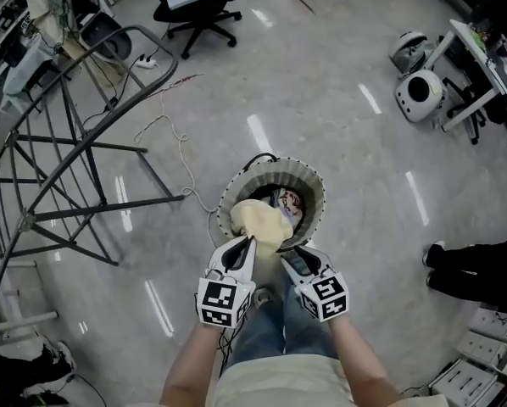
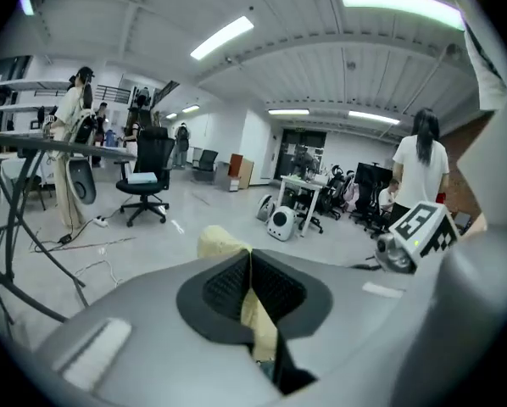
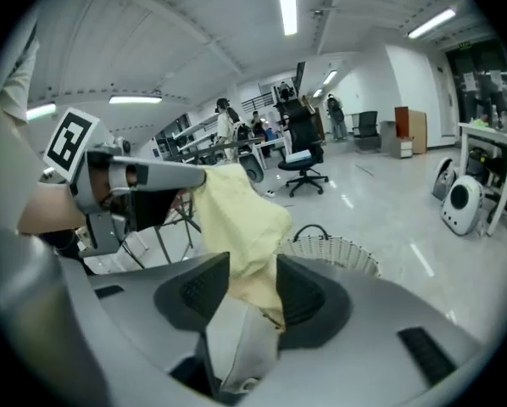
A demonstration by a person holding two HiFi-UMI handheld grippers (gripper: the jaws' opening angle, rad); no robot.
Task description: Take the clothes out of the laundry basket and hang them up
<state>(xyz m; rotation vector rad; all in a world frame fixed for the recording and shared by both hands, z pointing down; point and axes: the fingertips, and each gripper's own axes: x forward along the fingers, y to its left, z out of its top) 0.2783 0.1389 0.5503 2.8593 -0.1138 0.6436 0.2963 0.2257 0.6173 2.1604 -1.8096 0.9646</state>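
- The left hand-held gripper (image 1: 247, 244) was clamped tight on a fold of the yellow garment (image 1: 258, 220). In its own view the jaws met with only a thin strip of cloth (image 2: 255, 308) between them, so this hand seemed to carry the weight.
- The right hand-held gripper (image 3: 253, 282) stood at a middling gap. The garment hung loosely between its jaws and the pads did not look pressed on it, perhaps to let it find a better hold.
- The garment sat at centre frame in the head view, bunched just above the basket (image 1: 309, 181) and clear of its rim.
- Darker clothes (image 1: 287, 202) lay in the basket, so more were left to hang.
- The rack (image 1: 84, 143) stood at the left of the frame, well apart from the basket. The garment would likely need spreading by two edges before it went over a bar.
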